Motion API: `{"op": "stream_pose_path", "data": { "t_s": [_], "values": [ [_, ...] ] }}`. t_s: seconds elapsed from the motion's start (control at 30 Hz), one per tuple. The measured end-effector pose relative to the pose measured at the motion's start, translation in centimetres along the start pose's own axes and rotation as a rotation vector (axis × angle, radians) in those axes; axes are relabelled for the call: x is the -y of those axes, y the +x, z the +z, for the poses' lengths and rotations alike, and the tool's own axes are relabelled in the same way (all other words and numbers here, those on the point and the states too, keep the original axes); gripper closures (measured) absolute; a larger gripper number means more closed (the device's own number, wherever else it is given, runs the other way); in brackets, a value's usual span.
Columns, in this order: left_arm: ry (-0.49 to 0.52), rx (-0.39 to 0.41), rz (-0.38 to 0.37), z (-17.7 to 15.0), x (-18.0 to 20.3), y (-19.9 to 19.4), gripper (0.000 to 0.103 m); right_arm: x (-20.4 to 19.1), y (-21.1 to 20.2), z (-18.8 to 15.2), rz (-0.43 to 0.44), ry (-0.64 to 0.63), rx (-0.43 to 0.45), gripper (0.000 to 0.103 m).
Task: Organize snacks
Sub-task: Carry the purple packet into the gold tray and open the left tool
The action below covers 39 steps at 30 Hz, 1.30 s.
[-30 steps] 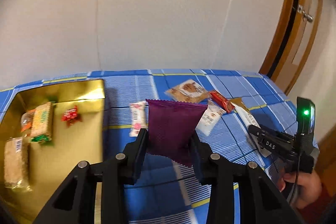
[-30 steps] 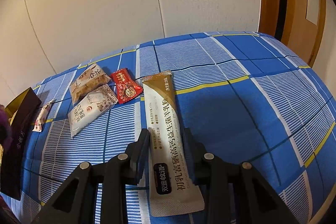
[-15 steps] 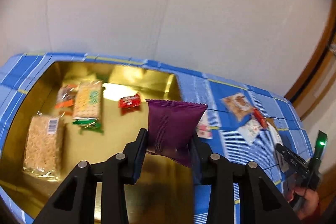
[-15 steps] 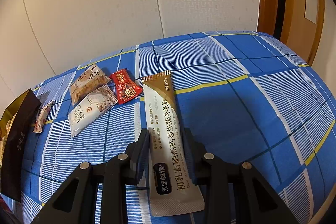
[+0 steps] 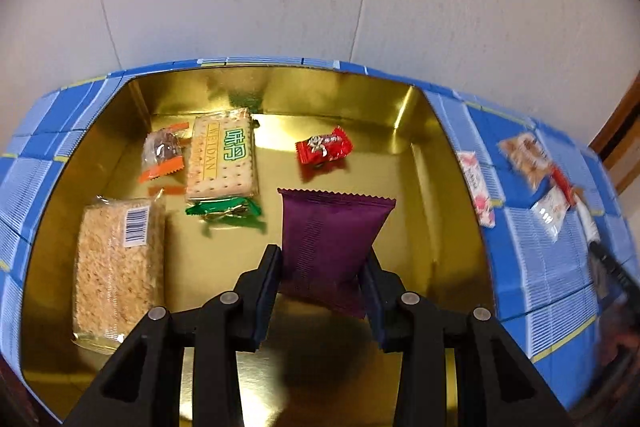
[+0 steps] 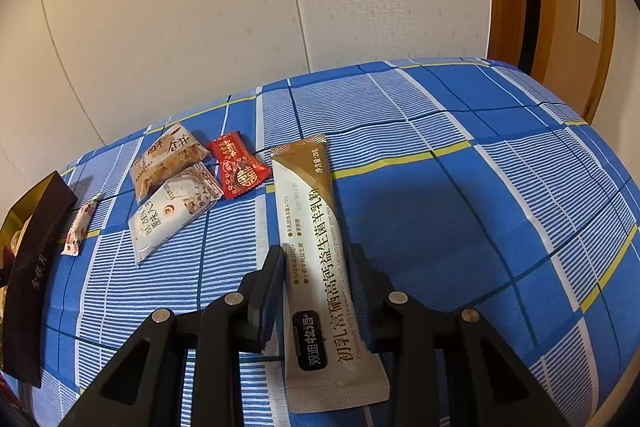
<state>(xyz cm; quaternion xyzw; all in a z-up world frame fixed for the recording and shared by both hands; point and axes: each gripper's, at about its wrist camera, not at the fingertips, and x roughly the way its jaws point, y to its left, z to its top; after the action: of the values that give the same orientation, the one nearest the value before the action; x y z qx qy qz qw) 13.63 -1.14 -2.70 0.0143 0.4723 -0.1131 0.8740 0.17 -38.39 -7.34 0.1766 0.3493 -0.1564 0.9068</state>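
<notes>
The left gripper (image 5: pixel 322 287) is matte black plastic: two angular, hollowed arms, each with two round silver screws, ending in flat upright fingers (image 5: pixel 267 291) with dark ribbed pads. The right gripper (image 6: pixel 318 291) is the same build, with its fingers (image 6: pixel 269 293) likewise ribbed inside.

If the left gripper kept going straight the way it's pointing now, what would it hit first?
Most likely the bare gold floor of the gold tin. The left gripper, shut on the purple packet, points down into the open stretch right of the green candy and below the red candy. Depth is uncertain.
</notes>
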Motion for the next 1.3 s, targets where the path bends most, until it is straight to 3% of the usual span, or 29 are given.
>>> {"op": "stream_pose_path", "data": {
  "t_s": [0.17,0.3,0.43,0.63,0.8,0.83,0.9,1.0,1.17,1.3],
  "values": [
    [0.0,-0.012,0.079,-0.4,-0.9,0.0,0.063,-0.1,0.0,-0.1,-0.001,0.006,0.003,0.07],
    [-0.053,-0.019,0.075,-0.3,-2.6,-0.3,0.062,-0.1,0.0,-0.1,-0.006,0.001,0.003,0.07],
    [-0.089,-0.031,0.112,-0.4,-3.9,0.0,0.057,-0.1,-0.2,-0.1,-0.006,0.008,0.006,0.071],
    [-0.174,-0.024,0.086,-0.8,-5.7,-0.6,0.043,1.1,-0.3,0.0,0.029,0.106,0.018,0.075],
    [-0.239,-0.021,0.057,-1.3,-6.7,-0.6,0.044,1.5,-0.4,0.0,0.046,0.173,0.017,0.075],
    [-0.241,-0.023,0.06,-1.4,-6.8,-0.5,0.048,1.5,-0.5,-0.1,0.05,0.185,0.017,0.075],
    [-0.223,-0.012,0.086,-1.3,-6.5,-0.6,0.057,1.5,-0.5,-0.1,0.054,0.197,0.015,0.075],
    [-0.171,-0.006,0.175,-1.3,-5.8,-0.6,0.058,1.3,-0.7,-0.2,0.058,0.209,0.021,0.076],
    [-0.14,0.02,0.213,-1.5,-4.9,-1.4,0.057,0.9,-1.4,-0.2,0.058,0.222,0.05,0.076],
    [-0.139,0.044,0.18,-1.5,-4.7,-1.8,0.038,0.8,-1.9,-0.1,0.073,0.238,0.063,0.077]
  ]
}}
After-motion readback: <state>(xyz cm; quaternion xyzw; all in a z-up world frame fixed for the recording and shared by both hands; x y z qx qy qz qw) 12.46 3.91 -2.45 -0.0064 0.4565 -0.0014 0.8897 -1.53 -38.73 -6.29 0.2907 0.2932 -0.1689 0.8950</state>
